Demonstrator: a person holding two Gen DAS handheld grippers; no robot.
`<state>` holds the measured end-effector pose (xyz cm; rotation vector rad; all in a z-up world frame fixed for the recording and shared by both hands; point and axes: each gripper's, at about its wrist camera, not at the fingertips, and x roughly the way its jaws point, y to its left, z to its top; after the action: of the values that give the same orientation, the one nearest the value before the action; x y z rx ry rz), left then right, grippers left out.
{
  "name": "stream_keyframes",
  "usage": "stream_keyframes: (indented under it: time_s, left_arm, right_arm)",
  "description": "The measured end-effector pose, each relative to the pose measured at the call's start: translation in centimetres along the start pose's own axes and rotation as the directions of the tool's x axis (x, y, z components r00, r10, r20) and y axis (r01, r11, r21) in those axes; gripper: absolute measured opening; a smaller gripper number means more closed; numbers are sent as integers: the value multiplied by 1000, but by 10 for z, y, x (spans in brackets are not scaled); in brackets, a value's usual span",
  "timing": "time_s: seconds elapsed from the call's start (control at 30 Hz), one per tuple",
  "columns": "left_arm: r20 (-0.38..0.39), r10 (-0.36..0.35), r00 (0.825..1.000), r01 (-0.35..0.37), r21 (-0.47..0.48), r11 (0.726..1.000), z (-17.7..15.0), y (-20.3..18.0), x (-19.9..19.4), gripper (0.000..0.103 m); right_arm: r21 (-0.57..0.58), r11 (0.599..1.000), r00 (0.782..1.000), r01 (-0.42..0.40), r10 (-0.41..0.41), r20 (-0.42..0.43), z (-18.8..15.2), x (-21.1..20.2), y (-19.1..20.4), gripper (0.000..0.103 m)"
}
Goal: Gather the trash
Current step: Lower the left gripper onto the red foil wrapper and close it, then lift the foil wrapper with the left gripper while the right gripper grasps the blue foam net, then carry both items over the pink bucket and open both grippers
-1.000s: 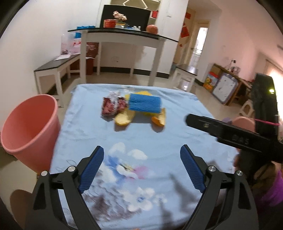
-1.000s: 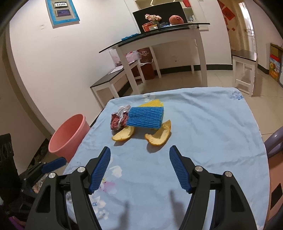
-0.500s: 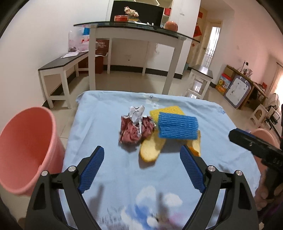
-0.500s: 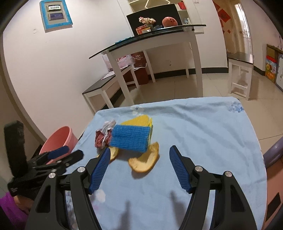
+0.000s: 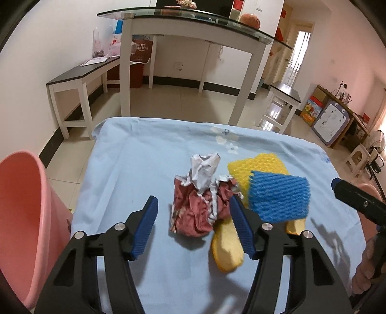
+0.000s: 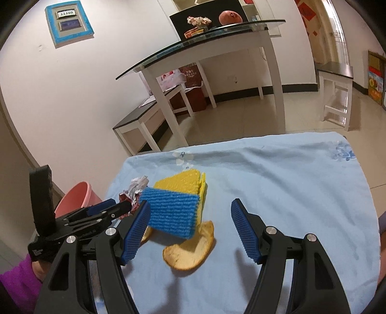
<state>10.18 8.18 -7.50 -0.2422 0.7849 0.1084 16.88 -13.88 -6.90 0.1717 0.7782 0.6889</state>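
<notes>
1. Closer now: my left gripper [image 5: 193, 224] has advanced, spread wide around the crumpled wrapper [image 5: 201, 203].
2. Right gripper [image 6: 189, 229] gapes, grasping nothing, near the blue foam net [image 6: 171, 215].
3. Blue-clothed tabletop [image 5: 135, 169]; pink bin [image 5: 21, 217] left, glass table [image 5: 193, 21] behind.

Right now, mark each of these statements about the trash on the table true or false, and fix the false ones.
1. The left gripper is open, its fingers either side of the crumpled wrapper. True.
2. The blue foam net lies under the yellow foam net. False: the blue one lies on top.
3. The pink bucket stands on the table. False: it stands on the floor beside the table, on the left.
4. The right gripper is shut on an orange peel. False: it is open, holding nothing.
5. The peel lies on the blue cloth. True.
</notes>
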Motion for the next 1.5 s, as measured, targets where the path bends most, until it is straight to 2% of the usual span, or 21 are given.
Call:
stream_keyframes:
  time_s: [0.07, 0.17, 0.23, 0.4, 0.43, 0.5, 0.53, 0.6, 0.7, 1.0, 1.1, 1.23, 1.5]
  left_arm:
    - [-15, 0, 1000, 0, 2, 1000, 1, 1, 7, 61]
    - [-33, -15, 999, 15, -2, 1000, -1, 2, 13, 51]
    - [-23, -33, 999, 33, 0, 999, -1, 1, 13, 41]
    - [-9, -34, 999, 34, 8, 999, -2, 0, 10, 31]
    - [-5, -36, 999, 36, 4, 999, -3, -1, 9, 25]
    - [1, -33, 999, 33, 4, 999, -3, 0, 6, 16]
    - [2, -35, 999, 35, 3, 999, -2, 0, 6, 16]
    - [9, -39, 999, 39, 8, 999, -2, -2, 3, 16]
    - [21, -40, 999, 39, 20, 999, -4, -4, -1, 15]
    - [95, -34, 995, 33, 17, 999, -3, -8, -36, 15]
    - [136, -10, 991, 9, 7, 1000, -5, -4, -57, 15]
    - [186, 53, 981, -50, -20, 999, -10, 10, -87, 15]
    - [211, 186, 960, -165, -111, 980, -23, 55, -128, 15]
  right_arm:
    - [11, 1000, 1000, -13, 13, -3, 2, 5, -2, 68]
    - [13, 1000, 1000, -23, 23, -12, 4, 13, -5, 68]
    - [19, 999, 999, -28, 29, -26, 4, 20, -6, 68]
    - [59, 996, 995, -70, 74, -72, 3, 35, -11, 68]
    - [63, 995, 994, -76, 81, -78, 3, 38, -11, 67]
    - [64, 994, 991, -87, 93, -93, 2, 42, -11, 54]
    - [65, 993, 989, -97, 104, -106, 2, 43, -10, 49]
    - [64, 991, 985, -114, 121, -125, 1, 45, -8, 22]
    - [59, 991, 983, -123, 129, -127, 0, 41, -6, 9]
    - [38, 992, 993, -121, 121, 0, 5, -7, 6, 7]
    - [13, 991, 991, -132, 131, 38, 9, -20, 20, 7]
    - [-34, 985, 984, -167, 169, 63, 14, -29, 49, 7]
    - [-141, 959, 967, -246, 253, 35, 13, -16, 128, 7]
